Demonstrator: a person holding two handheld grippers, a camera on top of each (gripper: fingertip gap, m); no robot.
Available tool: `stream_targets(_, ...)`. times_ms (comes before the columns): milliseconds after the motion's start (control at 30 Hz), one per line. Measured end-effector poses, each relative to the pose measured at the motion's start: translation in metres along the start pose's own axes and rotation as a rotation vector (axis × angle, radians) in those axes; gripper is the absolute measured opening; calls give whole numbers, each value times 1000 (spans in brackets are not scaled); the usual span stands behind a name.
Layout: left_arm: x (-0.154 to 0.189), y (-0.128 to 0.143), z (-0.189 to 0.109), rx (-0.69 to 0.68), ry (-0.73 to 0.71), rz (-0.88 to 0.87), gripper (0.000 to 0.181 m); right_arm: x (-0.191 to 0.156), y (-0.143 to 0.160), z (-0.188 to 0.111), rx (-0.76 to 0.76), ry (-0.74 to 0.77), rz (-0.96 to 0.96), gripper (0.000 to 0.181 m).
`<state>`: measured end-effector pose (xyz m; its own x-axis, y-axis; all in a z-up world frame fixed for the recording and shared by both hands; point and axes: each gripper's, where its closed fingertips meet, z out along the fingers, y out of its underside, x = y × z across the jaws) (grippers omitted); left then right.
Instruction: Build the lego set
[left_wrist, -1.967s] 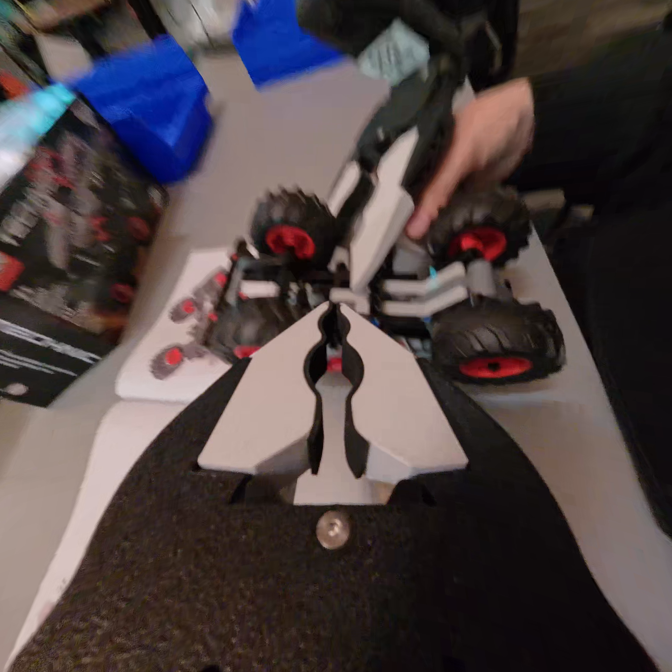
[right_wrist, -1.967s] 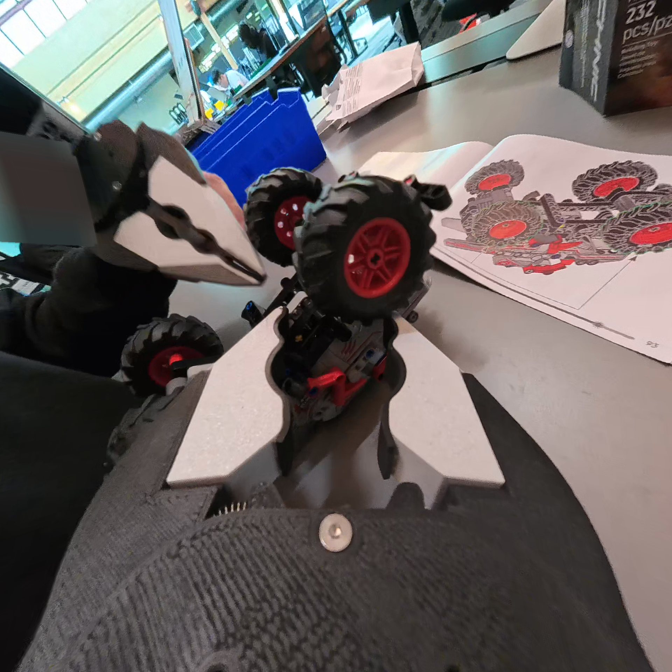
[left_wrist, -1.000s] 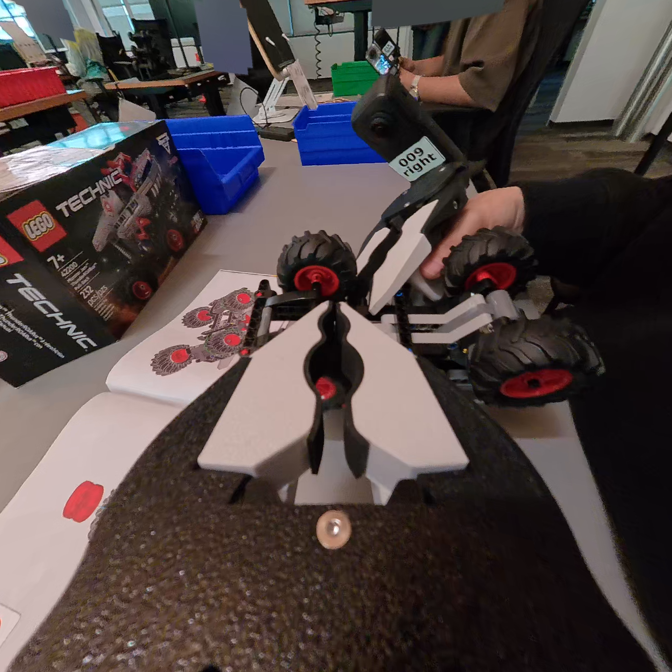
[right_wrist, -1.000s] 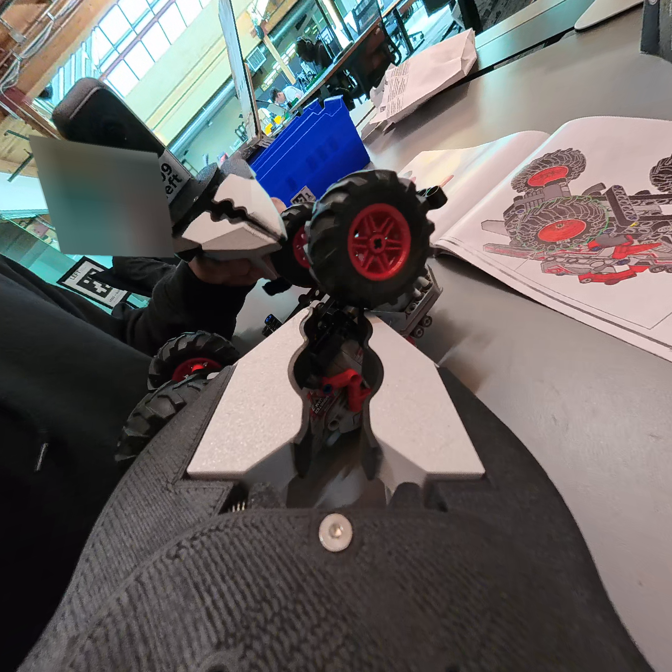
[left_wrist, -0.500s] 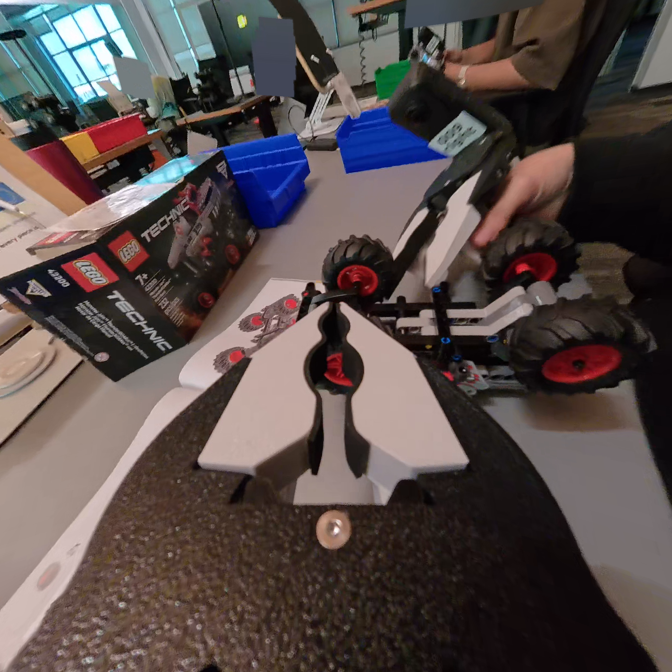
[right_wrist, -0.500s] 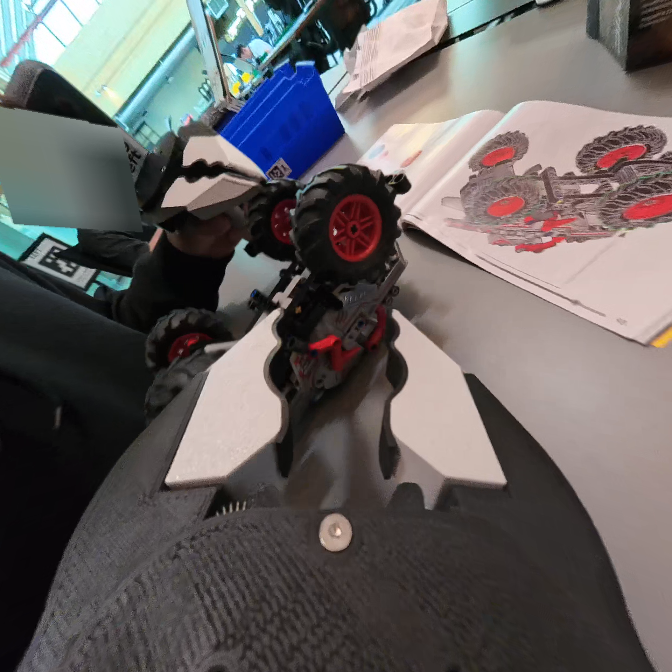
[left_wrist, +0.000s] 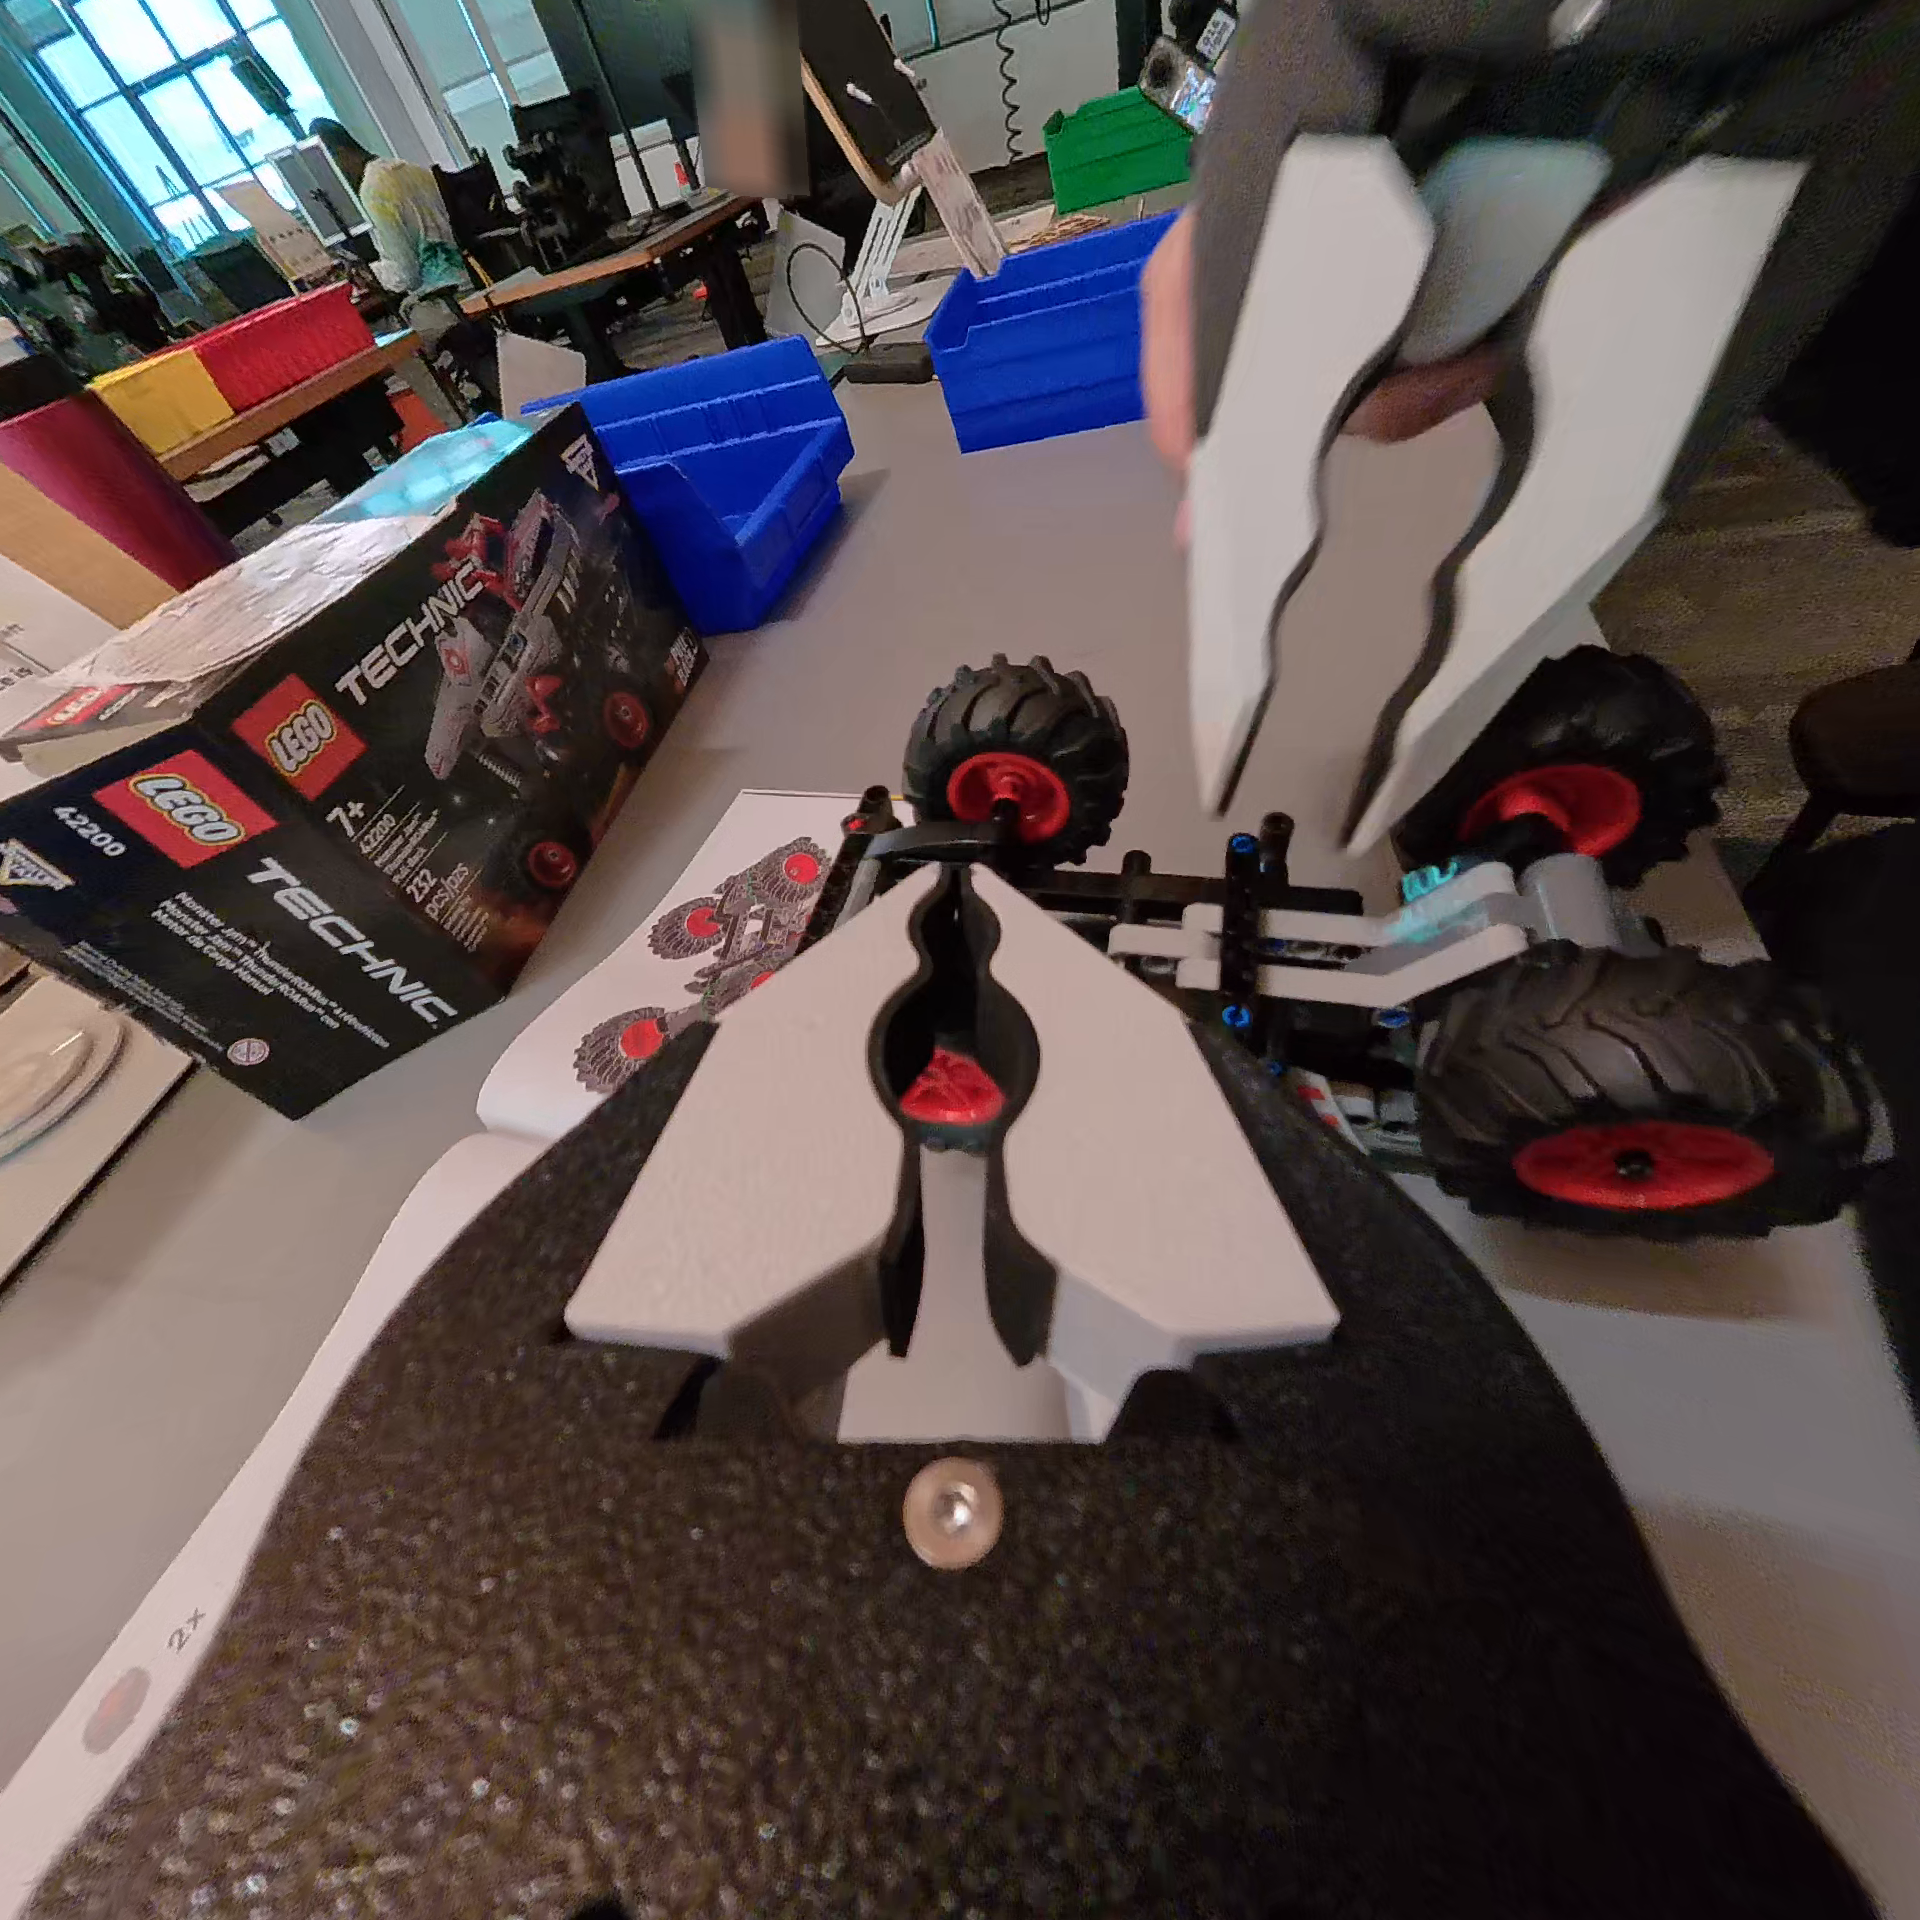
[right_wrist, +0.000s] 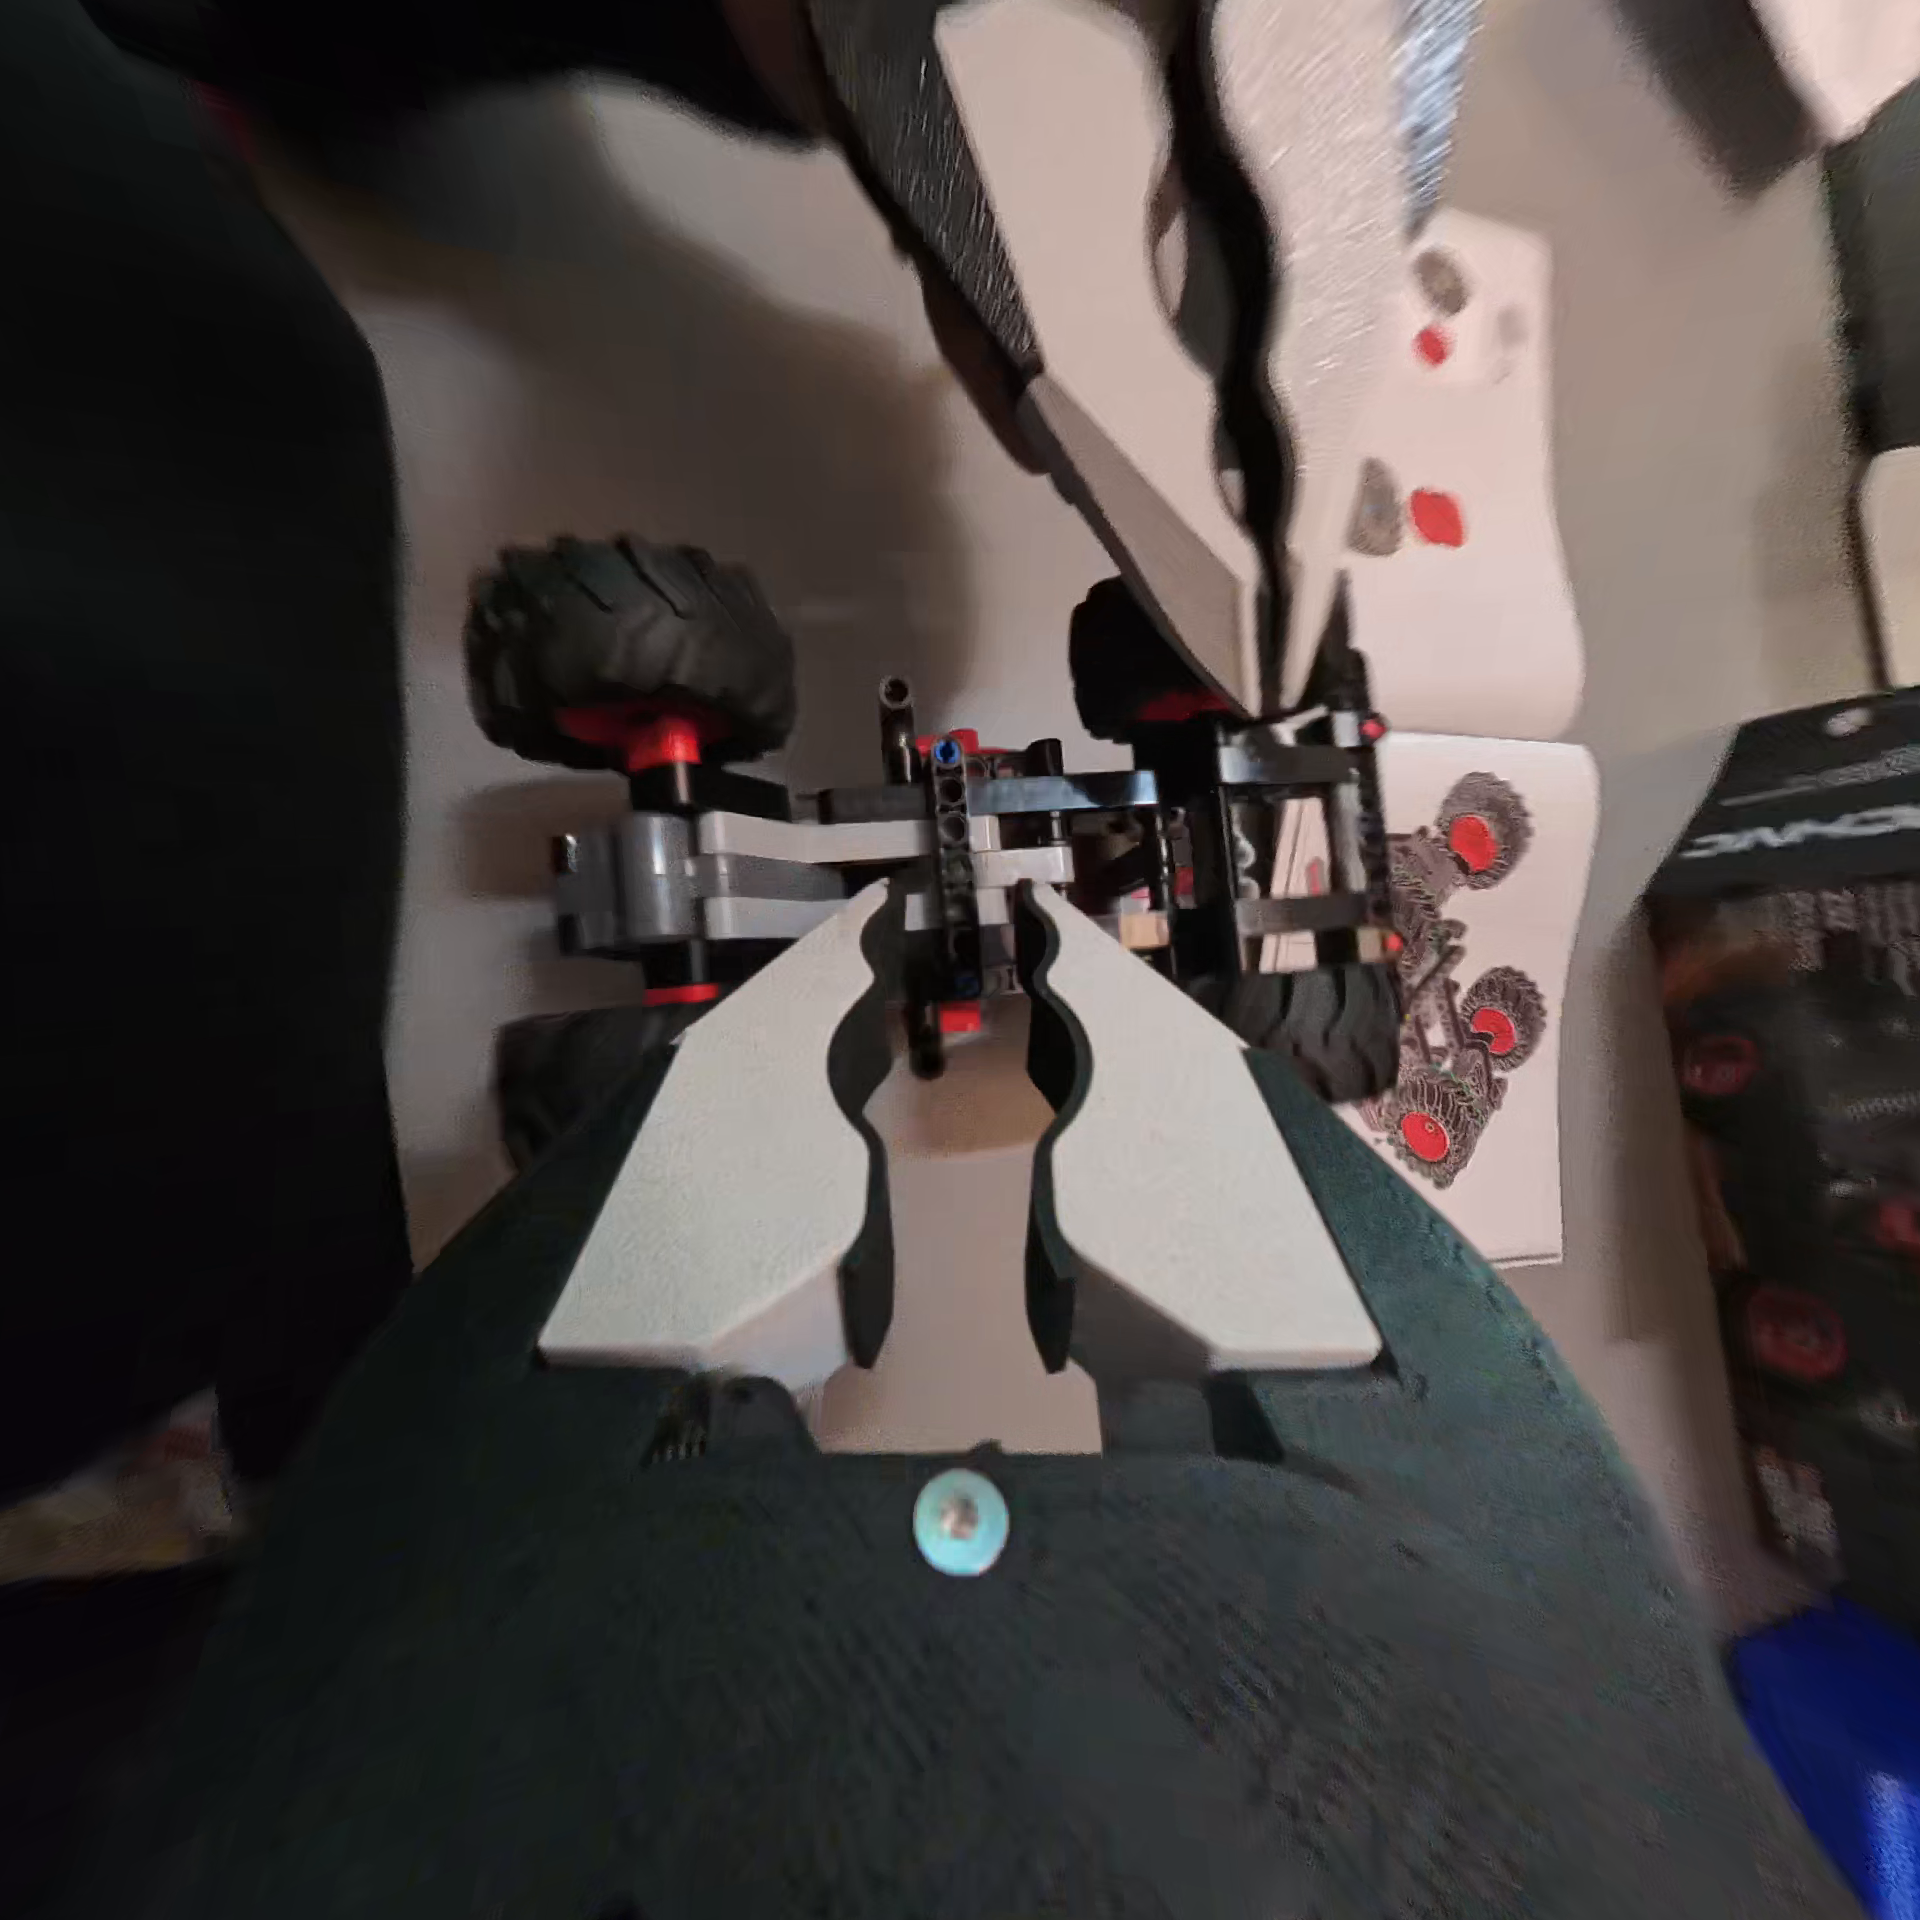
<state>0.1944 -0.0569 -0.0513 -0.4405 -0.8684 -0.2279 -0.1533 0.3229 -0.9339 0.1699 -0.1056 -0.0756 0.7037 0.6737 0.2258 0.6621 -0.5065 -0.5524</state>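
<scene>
The black set box (left_wrist: 343, 831) left of the left tongs (left_wrist: 951, 883) bears printed logos, lettering and numbers. The instruction booklet (left_wrist: 551, 1081) beneath them shows a small count mark.

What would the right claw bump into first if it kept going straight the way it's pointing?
Most likely the truck frame. The right claw is open and aims down at the truck's middle, with the black studded beam showing between its tips. The picture is blurred, so the gap left is hard to judge.
</scene>
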Motion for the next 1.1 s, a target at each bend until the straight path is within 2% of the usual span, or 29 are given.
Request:
stream_targets(100, 1, -2, 3, -9, -2, 6, 0, -6, 4, 19, -95, -111, -62, 17)
stream_targets(167, 0, -1, 4, -24, -7, 7, 0, -6, -2, 23, -72, -130, -63, 12)
stream_targets(233, 0, 1, 4, -33, -9, 16, 0, -2, -3, 24, -73, -119, -29, 6)
stream_targets(400, -15, -3, 1, -3, -42, -19, 0, -5, 0, 22, -67, -62, -41, 6)
stream_targets(667, -9, -1, -1, 39, 117, -229, 0, -5, -2, 23, -63, 32, -1, 6)
stream_targets(767, 9, -1, -6, 51, 185, -175, 0, -3, -2, 24, -55, 47, 8, 7)
stream_targets(867, 28, 25, -1, -78, 180, -58, 0, -1, -4, 25, -40, 47, 13, 7)
stream_targets(900, 29, 28, -1, -78, 174, -69, 0, -1, -4, 25, -44, 38, 7, 6)
stream_targets(1000, 27, 5, -10, 73, 201, -173, 0, -2, -3, 24, -41, 38, 6, 6)
stream_targets(1100, 12, -8, -13, 110, 123, -112, 0, -6, -4, 24, -20, 28, -19, 7)
